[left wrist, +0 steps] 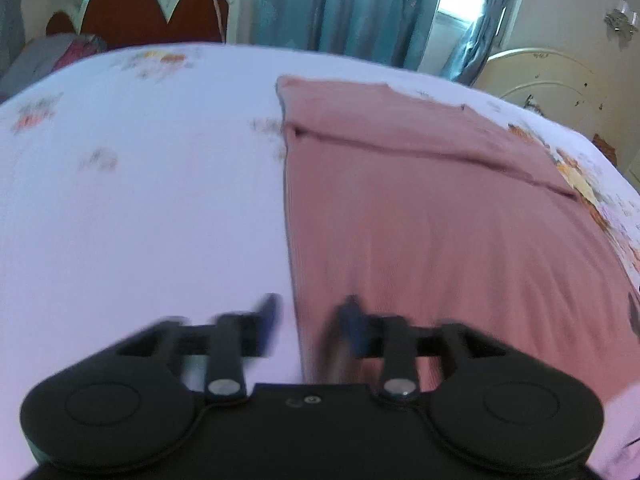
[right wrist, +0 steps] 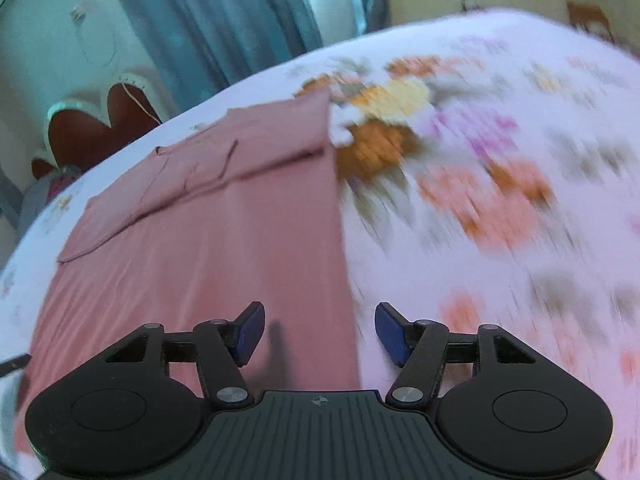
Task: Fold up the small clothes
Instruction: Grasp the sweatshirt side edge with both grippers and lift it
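The pink ribbed cotton garment (left wrist: 420, 208) lies partly folded ahead of both grippers on the floral bed (left wrist: 140, 200). Left gripper (left wrist: 308, 320) and right gripper (right wrist: 320, 330) fingers are parted, empty; further folds likely remain.

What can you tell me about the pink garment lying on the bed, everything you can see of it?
The pink garment is a dusty rose piece of soft, finely ribbed-looking cloth, lying flat on the floral bedsheet. Its sides look folded inward into a long rectangle with straight edges, and a folded flap, perhaps the sleeves, crosses its far end. A few light wrinkles show. Nothing grips it: the left gripper hangs open over its left edge, the right gripper open over its right edge.
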Demonstrator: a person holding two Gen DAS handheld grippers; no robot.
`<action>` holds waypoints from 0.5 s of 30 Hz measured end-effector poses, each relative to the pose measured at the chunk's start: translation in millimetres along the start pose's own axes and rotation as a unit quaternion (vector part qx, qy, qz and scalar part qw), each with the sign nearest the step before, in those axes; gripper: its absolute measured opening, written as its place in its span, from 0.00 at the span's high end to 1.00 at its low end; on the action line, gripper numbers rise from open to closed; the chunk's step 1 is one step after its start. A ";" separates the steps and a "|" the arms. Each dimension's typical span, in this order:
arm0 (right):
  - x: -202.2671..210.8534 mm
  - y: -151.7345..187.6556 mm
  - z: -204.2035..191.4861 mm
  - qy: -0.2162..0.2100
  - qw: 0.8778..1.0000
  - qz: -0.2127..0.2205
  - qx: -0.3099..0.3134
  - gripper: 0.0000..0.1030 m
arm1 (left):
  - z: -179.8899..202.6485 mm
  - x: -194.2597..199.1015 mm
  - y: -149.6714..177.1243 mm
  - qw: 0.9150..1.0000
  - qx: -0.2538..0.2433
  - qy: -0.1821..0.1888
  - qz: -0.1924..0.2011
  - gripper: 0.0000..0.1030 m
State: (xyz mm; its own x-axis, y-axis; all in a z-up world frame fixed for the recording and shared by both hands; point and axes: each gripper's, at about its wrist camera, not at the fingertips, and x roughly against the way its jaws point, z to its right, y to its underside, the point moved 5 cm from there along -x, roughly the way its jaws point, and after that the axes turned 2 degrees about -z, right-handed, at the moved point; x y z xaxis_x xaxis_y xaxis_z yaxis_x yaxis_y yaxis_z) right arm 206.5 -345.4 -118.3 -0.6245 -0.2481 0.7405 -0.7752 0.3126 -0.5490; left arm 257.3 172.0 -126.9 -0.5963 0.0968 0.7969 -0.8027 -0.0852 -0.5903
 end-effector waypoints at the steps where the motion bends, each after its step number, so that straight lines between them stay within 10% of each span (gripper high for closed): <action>1: 5.2 7.9 4.3 -0.004 1.000 -0.004 -0.007 0.40 | 0.0 5.3 8.5 1.000 0.007 -0.012 -0.003 0.12; 9: 35.4 63.0 2.8 -0.075 0.997 -0.024 -0.024 0.40 | 5.7 33.1 55.1 0.998 0.034 0.052 -0.014 0.16; 15: 18.6 40.0 18.6 -0.105 0.992 -0.027 -0.063 0.40 | -1.4 16.7 37.1 0.985 0.106 0.138 -0.020 0.23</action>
State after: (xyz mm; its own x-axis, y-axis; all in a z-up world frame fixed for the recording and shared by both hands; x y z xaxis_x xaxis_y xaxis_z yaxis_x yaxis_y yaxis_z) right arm 162.1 -354.5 -133.7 -0.5989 -0.4489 0.6632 -0.7982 0.4022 -0.4486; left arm 217.5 171.9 -135.7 -0.5684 0.3672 0.7362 -0.8224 -0.2778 -0.4964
